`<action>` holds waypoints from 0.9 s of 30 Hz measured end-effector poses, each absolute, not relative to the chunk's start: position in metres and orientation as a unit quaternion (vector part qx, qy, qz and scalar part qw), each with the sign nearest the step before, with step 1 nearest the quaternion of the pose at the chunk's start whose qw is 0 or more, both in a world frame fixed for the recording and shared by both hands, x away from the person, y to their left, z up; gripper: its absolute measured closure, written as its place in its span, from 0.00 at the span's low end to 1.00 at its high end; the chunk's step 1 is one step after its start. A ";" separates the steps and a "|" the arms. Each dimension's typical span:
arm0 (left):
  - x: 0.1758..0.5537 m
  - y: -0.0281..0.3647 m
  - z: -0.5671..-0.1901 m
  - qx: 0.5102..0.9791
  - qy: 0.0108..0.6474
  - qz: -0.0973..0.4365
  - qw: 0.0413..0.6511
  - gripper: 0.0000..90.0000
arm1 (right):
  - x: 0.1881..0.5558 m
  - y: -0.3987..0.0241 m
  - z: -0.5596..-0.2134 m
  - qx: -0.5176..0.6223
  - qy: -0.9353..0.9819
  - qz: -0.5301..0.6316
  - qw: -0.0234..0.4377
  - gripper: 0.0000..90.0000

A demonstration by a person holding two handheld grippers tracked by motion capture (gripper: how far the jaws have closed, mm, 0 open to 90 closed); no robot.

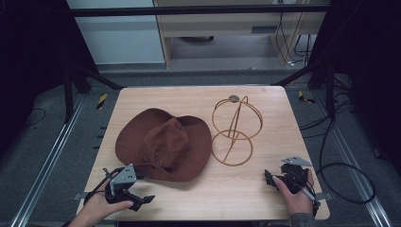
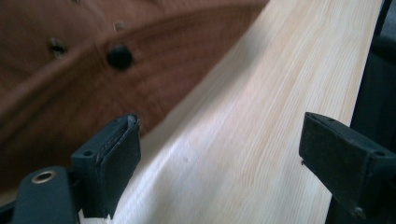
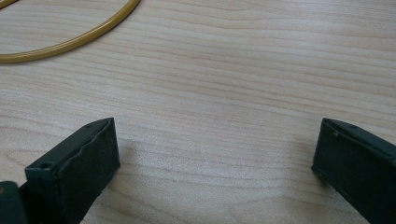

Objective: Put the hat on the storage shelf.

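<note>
Hat (image 1: 164,143) lies flat on worktop (image 1: 198,97), left of centre, crown up, not yet lifted. Wire stand (image 1: 235,131) bare, just right of hat, apart from it. Judging: hat likely goes on stand; all of that left. My left gripper (image 1: 137,197) at near brim edge, jaws wide, nothing between, brim beside one jaw. My right gripper (image 1: 273,178) near stand base, jaws wide, empty, above bare wood. No readable writing or labels anywhere.

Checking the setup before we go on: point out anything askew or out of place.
Nothing is damaged or spilled. The brown hat lies flat on the table beside the wire hat stand, not on it.
</note>
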State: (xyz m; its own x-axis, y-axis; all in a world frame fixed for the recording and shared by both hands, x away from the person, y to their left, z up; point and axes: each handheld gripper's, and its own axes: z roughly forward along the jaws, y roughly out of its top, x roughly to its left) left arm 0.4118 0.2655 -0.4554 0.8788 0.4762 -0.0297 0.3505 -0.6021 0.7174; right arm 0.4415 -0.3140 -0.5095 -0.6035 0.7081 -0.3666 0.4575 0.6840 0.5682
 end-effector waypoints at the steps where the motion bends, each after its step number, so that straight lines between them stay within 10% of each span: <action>1: 0.413 0.264 -0.453 0.889 0.235 0.082 0.384 0.13 | 0.442 -0.314 -0.510 0.335 0.870 0.214 0.293 0.01; 27: 0.526 0.237 -0.383 0.893 0.302 0.124 0.310 0.11 | 0.442 -0.314 -0.509 0.335 0.870 0.213 0.293 0.01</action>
State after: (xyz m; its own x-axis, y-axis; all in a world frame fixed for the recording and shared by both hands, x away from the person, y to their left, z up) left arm 0.5258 0.2375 -0.3828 0.7873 0.6156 0.0334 0.4623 -0.6253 0.6287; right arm 0.4416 -0.3141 -0.5095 -0.6034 0.7079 -0.3671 0.4574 0.6843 0.5679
